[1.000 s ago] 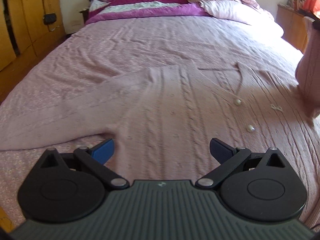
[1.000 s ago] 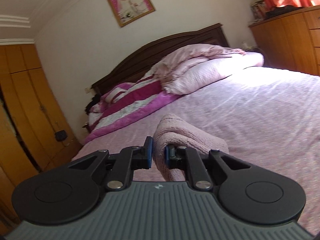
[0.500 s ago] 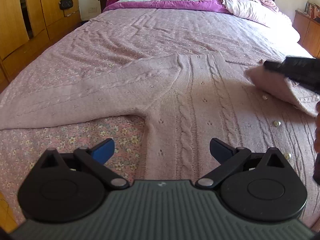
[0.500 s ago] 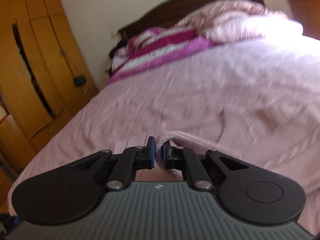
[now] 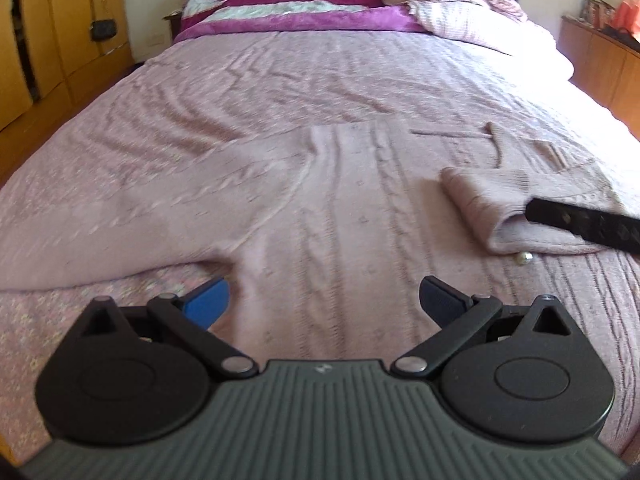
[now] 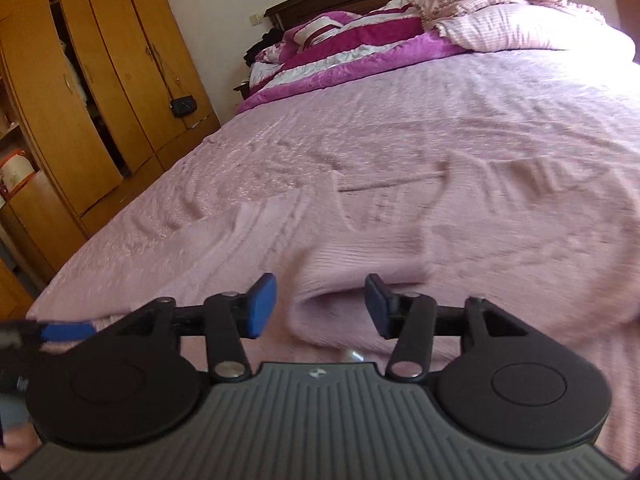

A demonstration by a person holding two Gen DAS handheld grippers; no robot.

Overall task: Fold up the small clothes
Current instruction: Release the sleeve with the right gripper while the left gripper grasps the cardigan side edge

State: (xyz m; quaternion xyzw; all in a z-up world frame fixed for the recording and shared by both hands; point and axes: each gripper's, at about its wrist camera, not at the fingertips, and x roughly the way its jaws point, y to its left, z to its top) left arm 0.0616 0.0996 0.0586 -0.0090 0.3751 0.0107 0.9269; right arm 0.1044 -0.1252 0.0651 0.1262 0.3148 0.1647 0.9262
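Note:
A pink cable-knit cardigan (image 5: pixel 344 208) with pearl buttons lies flat on the bed, its left sleeve (image 5: pixel 132 216) stretched out to the left. Its right sleeve (image 5: pixel 492 204) lies folded across the body. My left gripper (image 5: pixel 324 300) is open and empty, low over the cardigan's lower left part. My right gripper (image 6: pixel 320 306) is open, its fingers on either side of the sleeve cuff (image 6: pixel 360 280), which rests on the cardigan. One right finger (image 5: pixel 580 224) shows in the left wrist view beside the cuff.
The bed has a pink floral bedspread (image 5: pixel 320 80). Folded magenta and white blankets (image 5: pixel 304 4) and pink pillows lie at the headboard. A wooden wardrobe (image 6: pixel 80 92) stands to the left, a wooden dresser (image 5: pixel 604 60) to the right.
My right gripper carried the sleeve cuff down across the cardigan body, then opened and let it go. My left gripper stayed open and shifted slightly over the cardigan.

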